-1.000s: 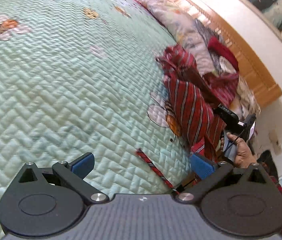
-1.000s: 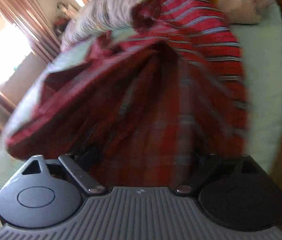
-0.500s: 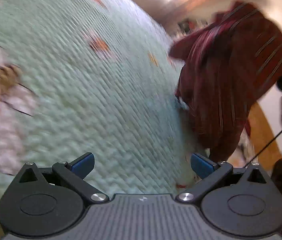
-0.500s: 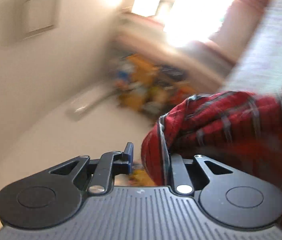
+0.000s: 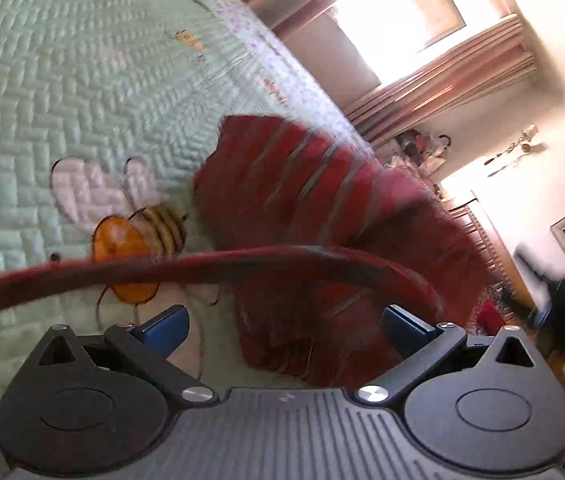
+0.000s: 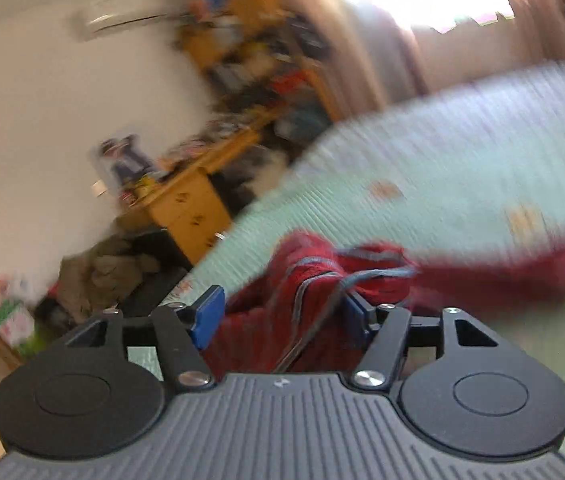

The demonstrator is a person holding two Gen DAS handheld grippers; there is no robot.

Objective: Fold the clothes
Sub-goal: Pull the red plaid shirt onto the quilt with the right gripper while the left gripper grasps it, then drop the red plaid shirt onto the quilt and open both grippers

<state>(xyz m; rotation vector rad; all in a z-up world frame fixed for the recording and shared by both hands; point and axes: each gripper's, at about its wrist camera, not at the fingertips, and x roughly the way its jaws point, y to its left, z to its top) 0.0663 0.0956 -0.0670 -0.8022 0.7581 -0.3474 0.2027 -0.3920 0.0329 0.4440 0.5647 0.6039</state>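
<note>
Between the right gripper's [image 6: 278, 314] pads, red striped shirt [image 6: 314, 280] fabric lies bunched; the jaws have just been opening after a clamp half a second ago and stand apart, with contact on the fabric unclear through blur. The left gripper [image 5: 284, 326] is open and empty, a shirt strip crossing ahead of it. Since a second ago the shirt [image 5: 322, 208] has gone from the pile to the open bed [image 5: 82, 60], ready for spreading.
</note>
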